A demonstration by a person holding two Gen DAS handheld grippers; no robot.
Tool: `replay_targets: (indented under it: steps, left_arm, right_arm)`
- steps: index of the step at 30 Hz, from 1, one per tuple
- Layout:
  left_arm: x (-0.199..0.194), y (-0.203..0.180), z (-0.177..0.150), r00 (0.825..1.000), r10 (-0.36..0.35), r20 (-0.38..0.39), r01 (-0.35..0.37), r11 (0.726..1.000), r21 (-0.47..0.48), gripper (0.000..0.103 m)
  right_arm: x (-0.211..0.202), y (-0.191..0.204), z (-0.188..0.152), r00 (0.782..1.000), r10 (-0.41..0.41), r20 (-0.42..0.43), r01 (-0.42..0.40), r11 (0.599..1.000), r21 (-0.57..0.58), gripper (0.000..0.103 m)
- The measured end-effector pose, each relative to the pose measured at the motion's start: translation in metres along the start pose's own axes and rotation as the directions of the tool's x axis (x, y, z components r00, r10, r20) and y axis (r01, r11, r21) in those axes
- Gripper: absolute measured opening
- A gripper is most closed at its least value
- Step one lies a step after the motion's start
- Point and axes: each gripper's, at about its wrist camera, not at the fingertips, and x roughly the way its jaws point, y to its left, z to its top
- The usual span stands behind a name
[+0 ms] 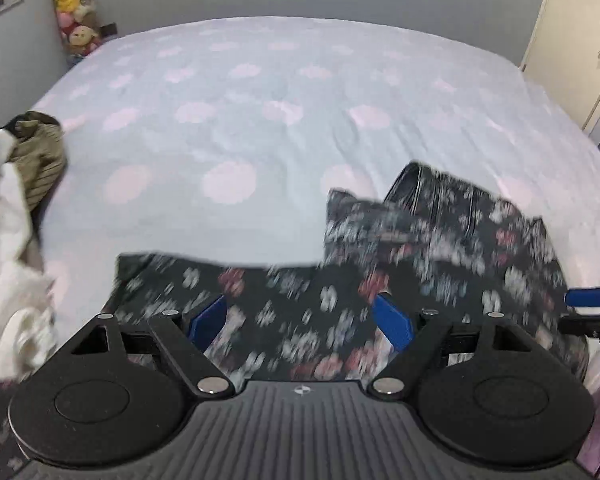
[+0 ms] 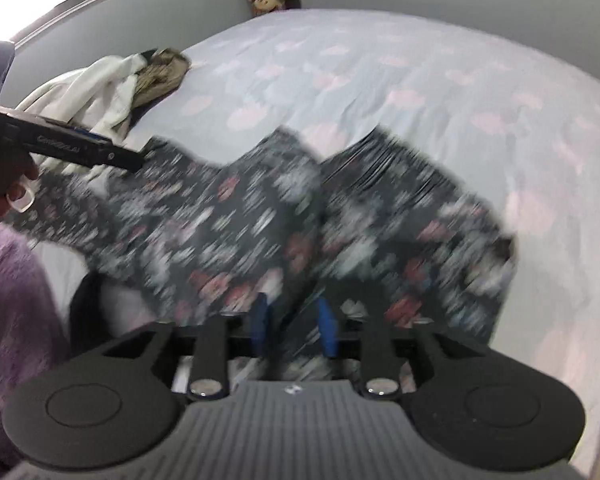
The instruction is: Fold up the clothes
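A dark floral garment [image 1: 440, 248] lies rumpled and motion-blurred on the near part of the bed [image 1: 260, 120]. My left gripper [image 1: 300, 318] is open, its blue fingers [image 1: 208, 318] spread wide with the garment's near edge between them. In the right wrist view the same garment [image 2: 220, 220] spreads across the middle. My right gripper [image 2: 293, 322] has its blue fingers [image 2: 260, 320] close together, with a bunch of this fabric pinched between them. The left gripper [image 2: 134, 162] shows side-on at the garment's left corner. A blue finger of the right gripper [image 1: 592, 298] shows at the right edge.
A pile of white and olive clothes [image 1: 4, 240] [image 2: 112, 88] lies at the bed's left side. Stuffed toys [image 1: 76, 4] hang in the far corner. A door [image 1: 580, 40] stands at the right. A purple fuzzy sleeve [image 2: 12, 300] and a hand [image 2: 4, 188] are at the left.
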Motion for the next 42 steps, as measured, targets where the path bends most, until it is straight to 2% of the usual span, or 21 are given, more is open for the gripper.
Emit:
replay_targets:
  steps: [4, 9, 15, 18, 21, 22, 23, 24, 25, 26, 27, 29, 30, 32, 36, 39, 42]
  left_arm:
    - [0.030, -0.005, 0.025, 0.999, -0.038, -0.026, 0.037, 0.999, -0.036, 0.081]
    - [0.076, -0.004, 0.040, 0.992, -0.087, -0.088, 0.081, 0.994, -0.072, 0.081]
    - [0.130, 0.002, 0.050, 0.975, -0.152, -0.164, 0.132, 0.983, -0.129, 0.080]
    - [0.146, 0.008, 0.053, 0.957, -0.233, -0.176, 0.200, 0.962, -0.186, 0.077]
    - [0.157, 0.011, 0.054, 0.932, -0.310, -0.190, 0.264, 0.936, -0.233, 0.061]
    - [0.160, 0.011, 0.054, 0.923, -0.330, -0.197, 0.279, 0.928, -0.246, 0.052]
    - [0.160, 0.010, 0.053, 0.917, -0.345, -0.200, 0.292, 0.922, -0.253, 0.044]
    - [0.158, 0.008, 0.054, 0.916, -0.348, -0.199, 0.295, 0.921, -0.253, 0.044]
    - [0.157, 0.006, 0.055, 0.920, -0.339, -0.195, 0.290, 0.926, -0.243, 0.041]
    - [0.153, 0.002, 0.055, 0.926, -0.326, -0.190, 0.283, 0.933, -0.223, 0.036]
    - [0.149, -0.002, 0.056, 0.932, -0.312, -0.184, 0.275, 0.940, -0.202, 0.033]
    - [0.133, -0.009, 0.062, 0.947, -0.283, -0.150, 0.258, 0.952, -0.163, 0.016]
    - [0.126, -0.013, 0.065, 0.954, -0.268, -0.132, 0.249, 0.958, -0.143, 0.014]
    - [0.110, -0.020, 0.071, 0.966, -0.240, -0.095, 0.230, 0.968, -0.105, 0.006]
    - [0.079, -0.035, 0.084, 0.983, -0.185, -0.016, 0.184, 0.982, -0.031, 0.004]
    - [0.054, -0.054, 0.106, 0.986, -0.156, 0.050, 0.154, 0.987, 0.032, 0.003]
    - [0.037, -0.077, 0.139, 0.983, -0.145, 0.112, 0.135, 0.987, 0.087, 0.002]
  right_arm:
    - [0.015, -0.028, 0.029, 0.998, -0.062, 0.013, 0.062, 0.998, -0.003, 0.037]
    - [0.054, -0.064, 0.060, 0.996, -0.093, 0.003, 0.093, 0.996, 0.006, 0.056]
    - [0.114, -0.094, 0.095, 0.998, -0.064, -0.015, 0.063, 0.997, -0.042, 0.066]
    - [0.142, -0.106, 0.111, 0.999, -0.028, -0.017, 0.026, 0.997, -0.075, 0.068]
    - [0.167, -0.119, 0.123, 0.998, 0.036, -0.047, -0.040, 0.996, -0.077, 0.068]
    - [0.174, -0.123, 0.124, 0.996, 0.062, -0.067, -0.066, 0.996, -0.055, 0.068]
    - [0.181, -0.127, 0.125, 0.992, 0.088, -0.087, -0.091, 0.995, -0.032, 0.064]
    - [0.187, -0.131, 0.126, 0.988, 0.112, -0.104, -0.113, 0.994, -0.011, 0.051]
    - [0.188, -0.132, 0.125, 0.987, 0.118, -0.109, -0.119, 0.993, 0.001, 0.048]
    - [0.185, -0.131, 0.124, 0.988, 0.111, -0.103, -0.112, 0.994, -0.004, 0.038]
    - [0.182, -0.130, 0.122, 0.990, 0.104, -0.097, -0.106, 0.994, -0.009, 0.024]
    - [0.169, -0.129, 0.118, 0.992, 0.102, -0.077, -0.102, 0.995, 0.002, 0.013]
    - [0.160, -0.128, 0.116, 0.993, 0.107, -0.059, -0.106, 0.994, 0.011, 0.010]
    - [0.139, -0.126, 0.114, 0.996, 0.084, -0.021, -0.083, 0.996, 0.005, 0.009]
    - [0.089, -0.125, 0.113, 0.998, -0.017, 0.066, 0.018, 1.000, -0.013, 0.009]
    - [0.043, -0.134, 0.111, 0.985, -0.093, 0.142, 0.087, 0.995, 0.046, 0.009]
    - [-0.008, -0.148, 0.107, 0.959, -0.190, 0.209, 0.169, 0.979, 0.114, 0.008]
